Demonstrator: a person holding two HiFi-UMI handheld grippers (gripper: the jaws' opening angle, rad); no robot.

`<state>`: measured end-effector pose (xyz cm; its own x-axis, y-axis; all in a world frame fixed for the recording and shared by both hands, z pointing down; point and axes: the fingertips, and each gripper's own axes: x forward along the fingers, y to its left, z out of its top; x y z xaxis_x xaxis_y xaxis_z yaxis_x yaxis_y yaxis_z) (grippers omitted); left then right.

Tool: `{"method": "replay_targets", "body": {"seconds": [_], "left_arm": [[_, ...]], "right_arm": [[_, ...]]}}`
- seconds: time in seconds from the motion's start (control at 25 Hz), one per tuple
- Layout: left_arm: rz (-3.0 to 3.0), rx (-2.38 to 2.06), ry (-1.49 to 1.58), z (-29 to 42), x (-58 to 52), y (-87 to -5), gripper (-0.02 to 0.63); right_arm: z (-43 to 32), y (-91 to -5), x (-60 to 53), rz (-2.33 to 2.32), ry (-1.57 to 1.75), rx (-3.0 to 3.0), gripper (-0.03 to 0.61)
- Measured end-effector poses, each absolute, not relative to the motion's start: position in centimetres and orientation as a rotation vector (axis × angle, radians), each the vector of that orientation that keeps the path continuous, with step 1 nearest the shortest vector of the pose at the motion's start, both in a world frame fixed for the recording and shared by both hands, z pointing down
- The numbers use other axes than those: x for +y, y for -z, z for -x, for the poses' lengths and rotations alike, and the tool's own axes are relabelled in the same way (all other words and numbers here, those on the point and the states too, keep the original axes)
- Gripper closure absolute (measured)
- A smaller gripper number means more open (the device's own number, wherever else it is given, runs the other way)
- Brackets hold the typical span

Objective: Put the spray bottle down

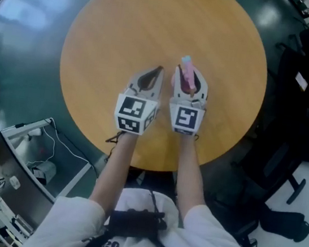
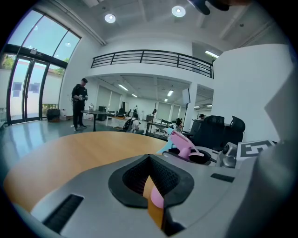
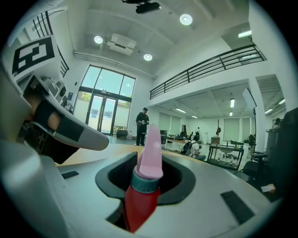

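Right gripper view, red spray bottle [image 3: 141, 197], pink-topped

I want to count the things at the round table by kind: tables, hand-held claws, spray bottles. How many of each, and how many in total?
Round wooden table: 1
Grey hand-held claws (left claw, right claw): 2
Spray bottle with pink head and red body: 1
Total: 4

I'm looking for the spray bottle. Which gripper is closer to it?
Right. The right gripper is clamped on the spray bottle. The left gripper is alongside, to the bottle's left, with its jaws together and not touching it.
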<state>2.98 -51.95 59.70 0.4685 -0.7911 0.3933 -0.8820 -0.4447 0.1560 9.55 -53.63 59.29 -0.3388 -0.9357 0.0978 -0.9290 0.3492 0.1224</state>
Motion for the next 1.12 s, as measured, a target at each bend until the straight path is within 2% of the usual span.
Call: {"method": "replay_targets", "body": {"seconds": [0.4, 0.56, 0.6, 0.68, 0.8, 1.12], "left_arm": [[-2.361, -1.409, -0.365, -3.6, -51.5, -61.1, 0.604], [-2.347, -1.425, -0.333, -2.6, -50.9, -60.5, 0.604], [-2.345, -1.429, -0.325, -2.4, -50.6, -60.2, 0.604], [-2.352, -1.440, -0.315, -1.7, -50.1, -59.6, 0.604], [-2.364, -1.462, -0.290, -0.7, -49.6, -58.2, 0.604], [-2.429, -1.478, -0.240, 1.0, -46.5, -54.2, 0.604]], "right_arm": [[-9.8, -60.9, -53.5, -1.716, 0.114, -2.457, 0.434], [-9.1, -61.4, -53.7, -1.660, 0.016, -2.446, 0.433], [-8.9, -61.2, -53.6, -1.650, -0.023, -2.444, 0.425], [-8.8, -60.7, -53.3, -1.641, -0.060, -2.440, 0.328], [-9.2, -59.7, -53.0, -1.680, -0.058, -2.423, 0.287], [-10.5, -56.3, -49.0, -1.793, -0.034, -2.360, 0.285]]}}
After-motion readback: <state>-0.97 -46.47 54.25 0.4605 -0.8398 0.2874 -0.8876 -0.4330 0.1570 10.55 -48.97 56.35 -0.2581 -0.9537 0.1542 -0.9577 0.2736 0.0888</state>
